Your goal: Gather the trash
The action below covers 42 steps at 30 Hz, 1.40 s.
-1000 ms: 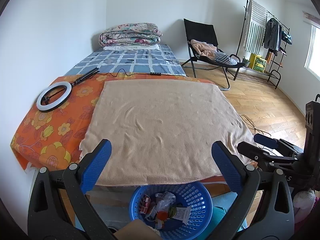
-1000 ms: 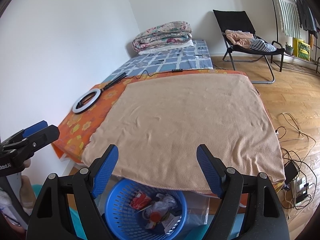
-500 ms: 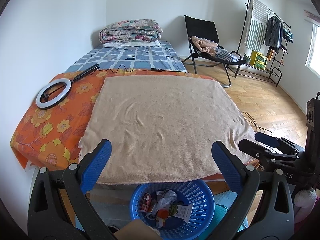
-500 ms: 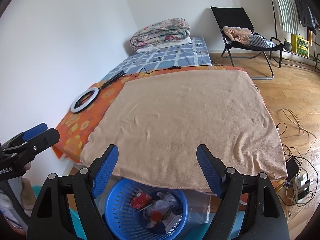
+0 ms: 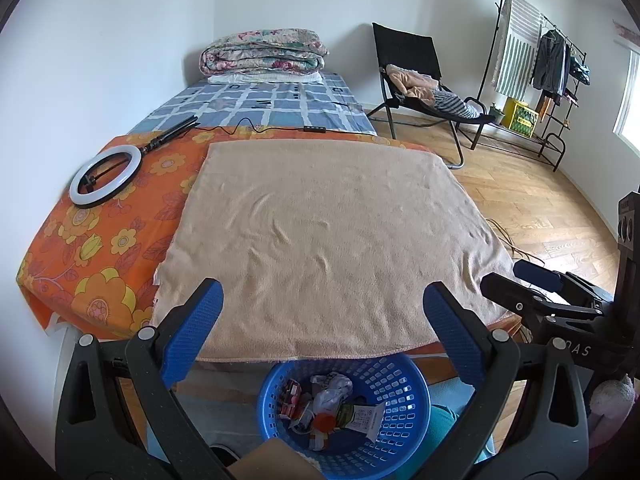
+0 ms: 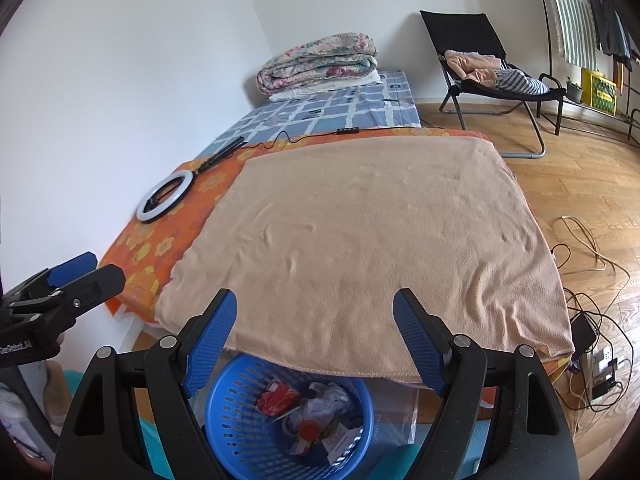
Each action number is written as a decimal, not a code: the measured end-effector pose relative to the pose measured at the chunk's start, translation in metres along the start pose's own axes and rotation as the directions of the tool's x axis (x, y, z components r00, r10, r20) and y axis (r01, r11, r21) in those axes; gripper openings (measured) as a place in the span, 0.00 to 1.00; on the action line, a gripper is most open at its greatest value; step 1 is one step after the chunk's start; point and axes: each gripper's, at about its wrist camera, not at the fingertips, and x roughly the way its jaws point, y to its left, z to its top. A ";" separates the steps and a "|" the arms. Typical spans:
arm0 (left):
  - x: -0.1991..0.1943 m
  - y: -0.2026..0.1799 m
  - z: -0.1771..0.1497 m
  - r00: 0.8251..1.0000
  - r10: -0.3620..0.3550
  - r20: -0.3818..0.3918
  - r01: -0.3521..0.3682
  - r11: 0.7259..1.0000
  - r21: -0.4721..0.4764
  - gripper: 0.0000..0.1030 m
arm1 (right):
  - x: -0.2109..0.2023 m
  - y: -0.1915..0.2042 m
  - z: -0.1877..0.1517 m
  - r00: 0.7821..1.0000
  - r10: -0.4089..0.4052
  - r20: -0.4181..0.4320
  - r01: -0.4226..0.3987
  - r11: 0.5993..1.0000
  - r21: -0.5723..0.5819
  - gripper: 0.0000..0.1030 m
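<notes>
A blue plastic basket (image 5: 404, 384) stands on the floor below the bed's near edge; it also shows in the right wrist view (image 6: 228, 420). It holds several pieces of trash: crumpled white plastic (image 5: 332, 390), red wrappers (image 6: 276, 394) and a printed packet (image 5: 362, 414). My left gripper (image 5: 322, 300) is open and empty above the basket. My right gripper (image 6: 314, 310) is open and empty, also above the basket. No trash shows on the beige towel (image 5: 324, 232).
The towel covers an orange flowered sheet (image 5: 100, 248) on the bed. A ring light (image 5: 105, 176) with its cable lies at the left. Folded quilts (image 5: 264, 56) sit at the far end. A black chair (image 5: 420, 80), clothes rack (image 5: 536, 60) and floor cables (image 6: 592, 304) are to the right.
Both grippers have risen and drawn back slightly, so the bed sits lower in view. Both stay open and empty.
</notes>
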 end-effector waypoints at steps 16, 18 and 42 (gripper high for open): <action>0.015 0.000 -0.010 0.999 0.003 -0.041 -0.002 1.000 0.012 0.99 | 0.005 0.008 0.001 1.000 -0.025 -0.001 0.025 0.999 -0.033 0.78; 0.015 0.000 -0.010 0.999 0.005 -0.040 -0.005 1.000 0.012 0.99 | 0.005 0.009 0.000 1.000 -0.028 0.002 0.028 0.999 -0.040 0.78; 0.027 0.006 -0.002 0.998 0.034 -0.059 -0.033 0.999 0.019 0.99 | 0.016 0.010 0.000 0.999 -0.045 -0.019 0.044 0.998 -0.043 0.78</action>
